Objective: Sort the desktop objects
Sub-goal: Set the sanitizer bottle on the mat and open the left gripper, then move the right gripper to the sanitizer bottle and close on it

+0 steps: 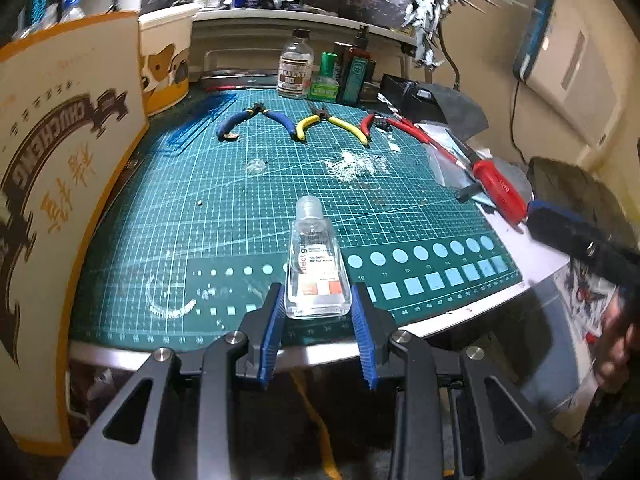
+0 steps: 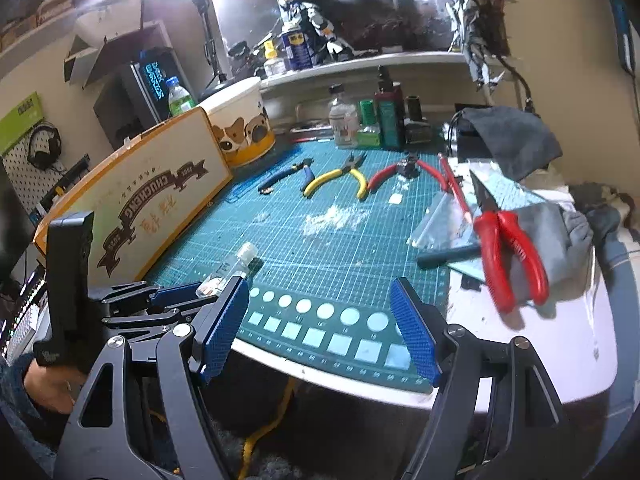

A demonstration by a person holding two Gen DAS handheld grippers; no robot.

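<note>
The left gripper (image 1: 316, 300) pinches the base of a small clear hand sanitizer bottle (image 1: 316, 268), both blue pads pressed on its sides, over the near edge of the green cutting mat (image 1: 224, 216). The orange word on the bottle's label reads something like "infectiguard"; the smaller lines under it are too fine to read. In the right wrist view the same bottle (image 2: 230, 270) is half hidden behind that camera's own blue pad.

The right gripper (image 2: 320, 332) stands spread wide with nothing between its pads, above the near edge of the mat, where white circles and squares are printed.

Along the mat's left edge leans a cream and orange box (image 1: 60, 152); its banner says "CHUCHENG", upside down, with Chinese characters that I cannot make out. At the far edge stand a round tub with a dog face (image 2: 244, 128), a glass bottle with a brown label (image 1: 295, 66), blurred, and a green-capped bottle (image 1: 326, 76).

In a row on the far part of the mat lie blue-handled nippers (image 1: 260, 118), yellow-handled pliers (image 1: 330, 122) and red-handled cutters (image 1: 384, 122). Off the right edge, large red pliers (image 2: 508, 248) rest on grey cloth. On the shelf behind is a blue and yellow can (image 2: 296, 46), probably WD-40.
</note>
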